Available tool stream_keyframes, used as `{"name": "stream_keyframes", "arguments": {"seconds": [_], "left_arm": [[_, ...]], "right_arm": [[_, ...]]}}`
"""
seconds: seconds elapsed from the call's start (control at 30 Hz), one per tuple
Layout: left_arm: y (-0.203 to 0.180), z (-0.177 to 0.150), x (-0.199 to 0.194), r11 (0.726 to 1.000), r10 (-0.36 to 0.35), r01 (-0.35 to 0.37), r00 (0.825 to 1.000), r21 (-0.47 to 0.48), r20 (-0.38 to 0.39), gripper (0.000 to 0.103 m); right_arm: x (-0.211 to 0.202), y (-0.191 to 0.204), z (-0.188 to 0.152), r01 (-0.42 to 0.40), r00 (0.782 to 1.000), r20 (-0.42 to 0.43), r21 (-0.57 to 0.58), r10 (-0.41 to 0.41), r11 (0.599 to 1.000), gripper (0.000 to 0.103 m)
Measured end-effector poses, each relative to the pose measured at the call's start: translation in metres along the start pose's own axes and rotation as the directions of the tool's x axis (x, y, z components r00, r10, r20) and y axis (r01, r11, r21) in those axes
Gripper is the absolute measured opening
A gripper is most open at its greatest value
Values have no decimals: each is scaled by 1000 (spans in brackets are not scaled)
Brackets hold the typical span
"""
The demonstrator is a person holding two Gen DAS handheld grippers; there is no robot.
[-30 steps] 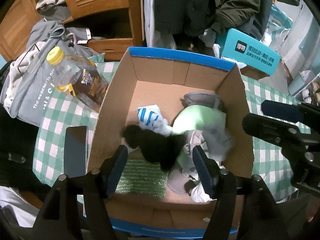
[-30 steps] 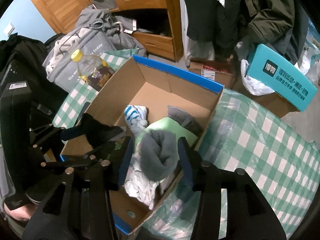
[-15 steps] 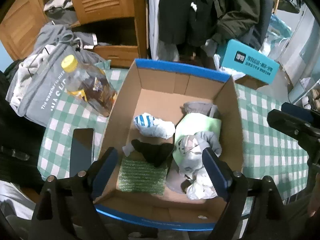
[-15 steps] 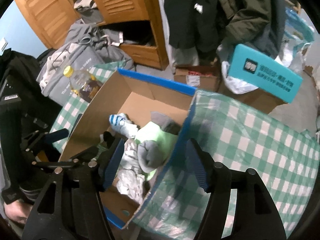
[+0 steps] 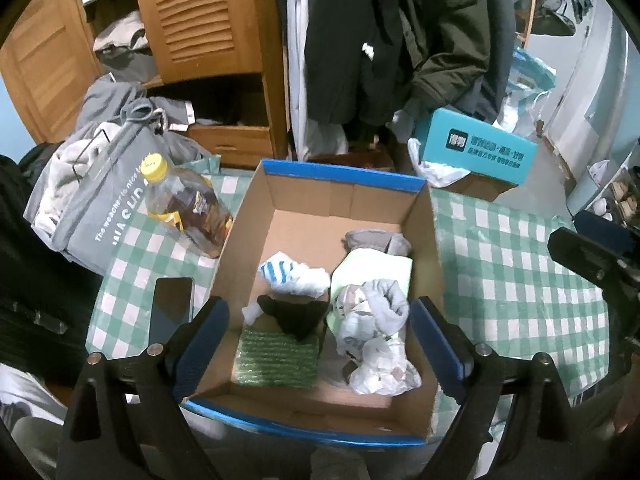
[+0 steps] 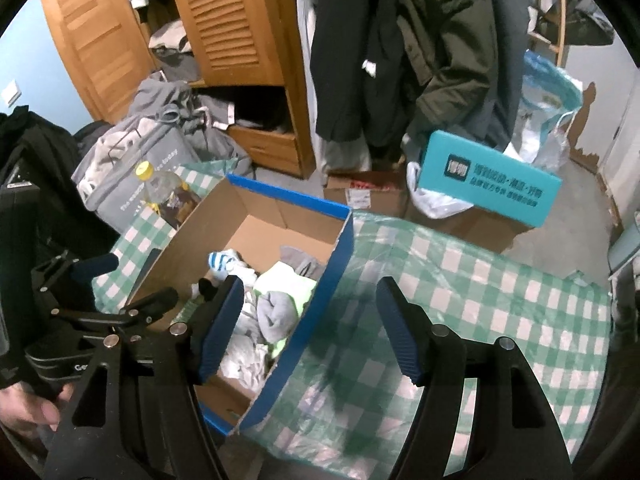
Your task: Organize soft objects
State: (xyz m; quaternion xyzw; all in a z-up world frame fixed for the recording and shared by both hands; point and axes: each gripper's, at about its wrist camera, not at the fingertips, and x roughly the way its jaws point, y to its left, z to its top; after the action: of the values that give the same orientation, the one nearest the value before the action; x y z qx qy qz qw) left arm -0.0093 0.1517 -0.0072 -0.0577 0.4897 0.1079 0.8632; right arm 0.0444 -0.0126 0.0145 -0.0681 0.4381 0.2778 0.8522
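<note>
A cardboard box (image 5: pixel 340 176) with a blue rim stands on the checked table. In it lie a black sock (image 5: pixel 296 314), a blue-striped white sock (image 5: pixel 292 276), a light green cloth (image 5: pixel 376 268), a rolled grey sock (image 5: pixel 386 304), a green textured pad (image 5: pixel 276 356) and crumpled white plastic (image 5: pixel 380 372). My left gripper (image 5: pixel 318 312) hovers above the box's near half, its jaws opening, nothing between the pads. My right gripper (image 6: pixel 310 286) hangs open and empty over the box's right wall (image 6: pixel 340 240), above the grey sock (image 6: pixel 276 312).
Left of the box lie a yellow-capped bottle (image 5: pixel 180 208), a dark phone (image 5: pixel 172 300) and a grey bag (image 5: pixel 92 200) of clothes. The green checked tablecloth (image 5: pixel 512 280) spreads to the right. A teal box (image 5: pixel 476 152), a wooden wardrobe and hanging coats stand behind.
The left gripper let go of the black sock and the right let go of the grey sock; both now lie in the box. Both grippers opened and rose; the right one shifted right.
</note>
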Motion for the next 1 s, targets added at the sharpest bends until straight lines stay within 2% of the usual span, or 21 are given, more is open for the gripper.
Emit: {"name": "stream_keyframes", "arguments": {"seconds": [0.13, 0.53, 1.0], "left_arm": [[-9, 1, -14, 1000, 16, -17, 999, 17, 47, 102], [-42, 3, -31, 998, -21, 16, 996, 61, 83, 102], [-56, 1, -28, 996, 3, -11, 996, 94, 84, 102]], "right_arm": [[-11, -6, -6, 24, 999, 25, 3, -24, 1000, 69], [-38, -32, -22, 116, 988, 97, 44, -120, 992, 69], [-43, -43, -29, 123, 986, 102, 75, -130, 990, 69]]}}
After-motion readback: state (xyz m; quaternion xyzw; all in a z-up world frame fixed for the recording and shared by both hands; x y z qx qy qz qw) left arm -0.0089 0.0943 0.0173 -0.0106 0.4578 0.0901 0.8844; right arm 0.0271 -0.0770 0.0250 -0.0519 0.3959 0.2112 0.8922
